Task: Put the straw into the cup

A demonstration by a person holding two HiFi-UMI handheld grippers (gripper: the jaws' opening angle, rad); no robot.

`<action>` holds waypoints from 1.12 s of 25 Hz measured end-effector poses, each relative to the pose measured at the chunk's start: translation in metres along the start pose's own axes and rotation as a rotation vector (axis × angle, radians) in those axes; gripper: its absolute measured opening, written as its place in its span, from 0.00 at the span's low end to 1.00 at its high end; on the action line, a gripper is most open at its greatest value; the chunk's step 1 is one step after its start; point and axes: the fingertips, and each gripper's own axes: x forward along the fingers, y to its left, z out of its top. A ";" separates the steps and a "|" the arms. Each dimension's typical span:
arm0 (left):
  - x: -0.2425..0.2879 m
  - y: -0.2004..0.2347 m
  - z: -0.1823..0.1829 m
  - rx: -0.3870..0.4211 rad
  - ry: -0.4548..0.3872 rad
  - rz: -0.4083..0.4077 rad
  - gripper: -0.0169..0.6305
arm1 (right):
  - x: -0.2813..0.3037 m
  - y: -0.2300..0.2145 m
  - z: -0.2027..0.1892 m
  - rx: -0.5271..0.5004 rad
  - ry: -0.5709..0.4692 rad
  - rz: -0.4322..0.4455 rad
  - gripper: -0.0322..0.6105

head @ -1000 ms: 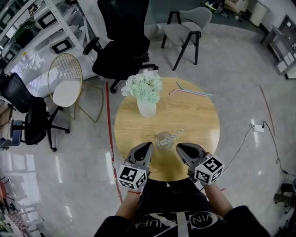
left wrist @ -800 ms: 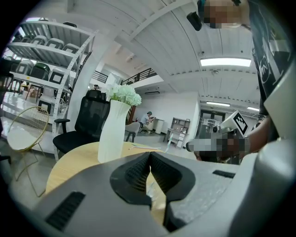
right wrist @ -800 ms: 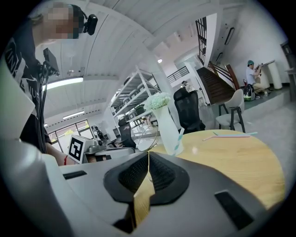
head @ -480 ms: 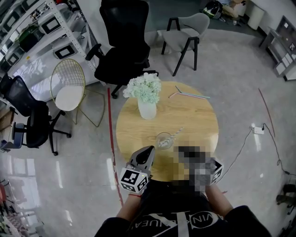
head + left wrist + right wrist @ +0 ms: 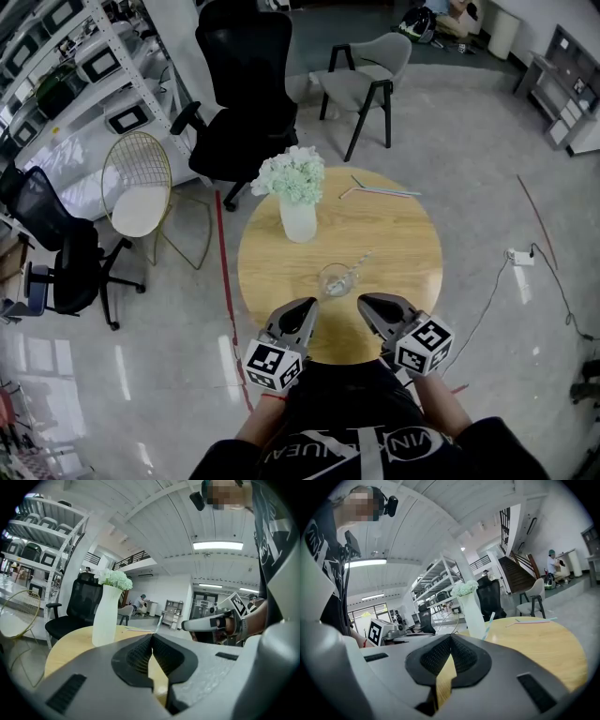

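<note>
A clear glass cup [image 5: 334, 280] stands near the middle of the round wooden table [image 5: 403, 253], and a pale striped straw [image 5: 356, 263] leans out of it to the right. My left gripper [image 5: 307, 306] and right gripper [image 5: 365, 302] hover over the table's near edge, either side of the cup and short of it. Both are shut with nothing in them. In the left gripper view the left gripper [image 5: 151, 637] has its jaws meeting. The right gripper [image 5: 450, 638] also shows closed jaws, with the straw [image 5: 489, 622] rising just beyond them; the cup is hidden there.
A white vase of pale flowers [image 5: 297, 218] stands left of centre on the table. Two spare straws [image 5: 380, 190] lie at the far edge. A black office chair [image 5: 242, 89], a grey chair [image 5: 361, 70] and a wire chair [image 5: 136, 187] stand around, with shelving at the left.
Both grippers have drawn back slightly from the cup toward the table's near edge. The cup and its straw have stayed put.
</note>
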 end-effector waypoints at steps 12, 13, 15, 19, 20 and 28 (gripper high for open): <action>-0.027 0.000 -0.013 0.007 0.022 -0.014 0.04 | -0.002 0.018 -0.002 -0.014 -0.024 -0.002 0.05; -0.026 0.000 -0.012 0.007 0.019 -0.015 0.04 | -0.002 0.017 0.000 -0.018 -0.026 -0.001 0.05; -0.025 0.000 -0.010 0.009 0.011 -0.016 0.04 | -0.003 0.014 0.001 -0.022 -0.027 -0.003 0.05; -0.022 0.001 -0.006 0.014 0.003 -0.018 0.04 | -0.001 0.015 0.002 -0.021 -0.031 0.002 0.05; -0.022 0.001 -0.005 0.013 0.002 -0.017 0.04 | 0.000 0.016 0.003 -0.020 -0.030 0.004 0.05; -0.011 -0.009 -0.011 0.011 0.015 -0.043 0.04 | -0.008 0.007 -0.006 -0.006 -0.020 -0.005 0.05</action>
